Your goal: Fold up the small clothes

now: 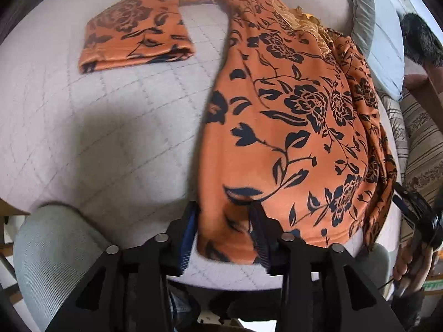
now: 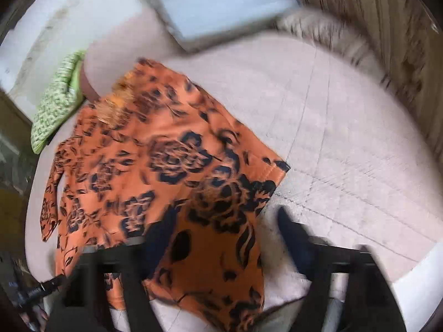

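An orange top with black flowers (image 1: 290, 127) lies on the quilted white bed (image 1: 110, 127). One sleeve (image 1: 135, 36) stretches out flat to the far left. My left gripper (image 1: 225, 227) is open, its fingers either side of the top's near hem corner. In the blurred right wrist view the same top (image 2: 155, 160) lies partly folded, its near part between the open fingers of my right gripper (image 2: 224, 229). The right gripper also shows at the right edge of the left wrist view (image 1: 415, 215).
A pale blue pillow (image 2: 216, 2) lies at the bed's far side. A green patterned cloth (image 2: 55, 108) lies left of the top. A striped blanket (image 1: 423, 144) hangs at the right. A grey chair back (image 1: 55, 254) stands at the bed's near edge.
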{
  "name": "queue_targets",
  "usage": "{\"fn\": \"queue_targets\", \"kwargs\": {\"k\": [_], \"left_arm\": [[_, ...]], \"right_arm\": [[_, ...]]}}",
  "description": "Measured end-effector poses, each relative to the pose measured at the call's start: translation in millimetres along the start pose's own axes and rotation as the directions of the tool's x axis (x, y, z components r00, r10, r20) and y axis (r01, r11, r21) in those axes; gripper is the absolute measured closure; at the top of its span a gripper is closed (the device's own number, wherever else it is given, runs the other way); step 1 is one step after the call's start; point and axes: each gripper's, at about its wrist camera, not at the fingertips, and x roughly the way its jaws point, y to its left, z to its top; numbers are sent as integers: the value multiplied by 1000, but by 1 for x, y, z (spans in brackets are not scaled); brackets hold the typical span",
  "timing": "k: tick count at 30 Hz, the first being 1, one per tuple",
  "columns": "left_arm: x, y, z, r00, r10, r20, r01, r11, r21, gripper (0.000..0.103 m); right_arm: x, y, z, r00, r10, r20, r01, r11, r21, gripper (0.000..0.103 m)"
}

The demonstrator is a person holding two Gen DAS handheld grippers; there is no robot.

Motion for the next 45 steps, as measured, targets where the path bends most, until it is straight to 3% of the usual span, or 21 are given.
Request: {"fn": "queue_targets", "kwargs": {"k": [2,3,6,9,11,13,15,17,19,20,23,28,30,32,33,34,36,37,41,45], "left_arm": [[7,-9,3,1000,17,1,-17,1000,26,53],[5,-13,1,999,36,3,-36,999,39,53],[17,-23,8,998,55,4,-56,997,61,53],[19,-27,3,998,68,6,-68,995,73,52],[26,-29,13,997,79,1,-78,993,83,50],[24,-30,10,996,87,4,-87,992,90,49],[26,-31,10,996,92,7,-92,991,98,48],[25,-32,8,996,87,13,-88,991,102,48],[27,-30,8,997,80,14,-81,992,98,48],[28,-30,9,996,83,12,-84,991,100,48],[27,-29,11,996,92,-1,-92,991,101,48],[24,-24,12,997,71,-8,-70,994,80,49],[25,-24,11,998,68,-3,-68,995,74,49],[26,-24,10,997,75,8,-75,995,70,53],[26,-26,10,996,85,18,-86,993,79,74],[25,-26,10,994,106,24,-108,990,91,92],[20,-20,16,998,64,1,-64,995,75,99],[12,-13,20,999,38,3,-38,998,48,99],[-51,22,39,991,-104,80,108,993,-44,99],[-111,41,46,981,-75,182,81,996,-28,99]], "right_arm": [[21,-1,3,997,-5,-76,2,999,-37,82],[16,-1,5,997,-19,-74,16,999,-46,95],[-21,-11,21,999,36,-6,-36,999,-18,97],[-55,-39,48,996,-42,79,42,999,-6,97],[-62,-56,64,984,-145,104,147,989,-14,97],[-58,-72,76,976,-195,97,198,980,-19,88],[-52,-89,82,966,-252,61,251,968,26,86],[-60,-74,70,975,-206,78,205,979,24,77],[-70,-46,50,985,-135,109,138,990,-21,26],[-72,-28,34,991,-71,114,77,996,-51,22],[-44,5,16,1000,13,20,-11,994,-108,27],[12,-2,39,991,-125,-39,122,989,-81,32],[34,-10,45,985,-118,-126,110,992,-63,32],[45,-10,46,980,-139,-145,130,989,-70,52],[41,-6,45,973,-183,-139,171,981,-94,80],[35,-3,43,975,-180,-134,167,981,-103,92],[21,4,37,985,-91,-144,80,993,-83,92],[12,8,34,988,-95,-126,83,992,-93,92],[-53,15,18,999,19,-47,-23,995,-92,93],[-97,9,-1,996,81,-31,-84,990,-113,93]]}}
